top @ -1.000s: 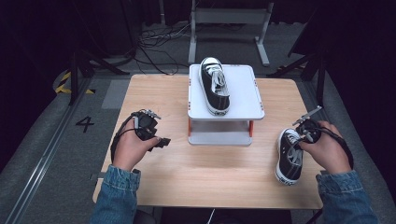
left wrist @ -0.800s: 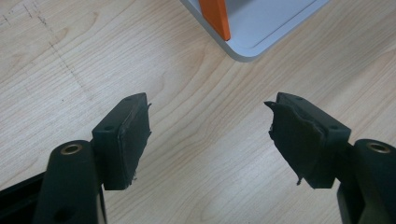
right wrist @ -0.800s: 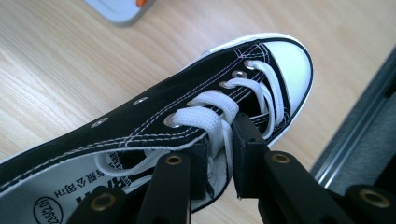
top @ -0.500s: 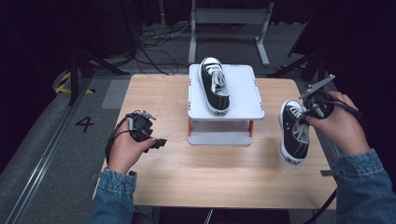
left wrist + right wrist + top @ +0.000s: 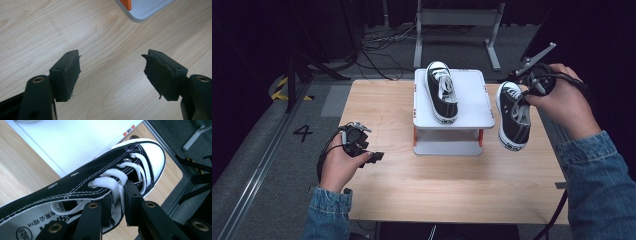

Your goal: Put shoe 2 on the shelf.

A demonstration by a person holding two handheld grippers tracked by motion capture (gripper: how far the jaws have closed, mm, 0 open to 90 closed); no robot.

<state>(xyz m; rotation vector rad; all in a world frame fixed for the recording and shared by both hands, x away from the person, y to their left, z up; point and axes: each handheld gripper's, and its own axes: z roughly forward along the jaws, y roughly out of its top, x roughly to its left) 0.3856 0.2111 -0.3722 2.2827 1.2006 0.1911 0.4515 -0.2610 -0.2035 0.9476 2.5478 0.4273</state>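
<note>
Change since earlier frames: carried sneaker [image 5: 513,119] has risen off the table edge at 4 o'clock and now hangs in the air at 3 o'clock of the stand; left hand has barely shifted.

Left gripper [image 5: 374,156]: rests low over the table [image 5: 377,105] at 8 o'clock, jaws spread wide with nothing between them; the left gripper view shows bare wood between the pads [image 5: 67,75] and a corner of the stand's base [image 5: 143,10] at 1 o'clock.

Stand [image 5: 472,95]: white two-tier shoe shelf with orange posts, at table centre toward 12 o'clock.

First sneaker [image 5: 442,91]: black canvas, white toe cap, already on the top shelf, left half, toe toward 12 o'clock.

Free space: right half of the top shelf, bare.

Right gripper [image 5: 117,202]: jaws clamped on the tongue and lace area of the carried sneaker [image 5: 100,182], which hangs with its heel lowest.

Step in hand (judgement): transport of the second shoe to the shelf, lift done, placement not yet done.

Next move calls for (judgement): travel toward 9 o'clock over the shelf rim, level the sole, align parallel to the first sneaker, lower, then release.

Obstructions: shelf rim just beside the hanging heel; first sneaker limits room on the shelf.

Surroundings: cables [image 5: 382,45] and a metal frame [image 5: 457,20] on the floor at 12 o'clock, well apart.
</note>
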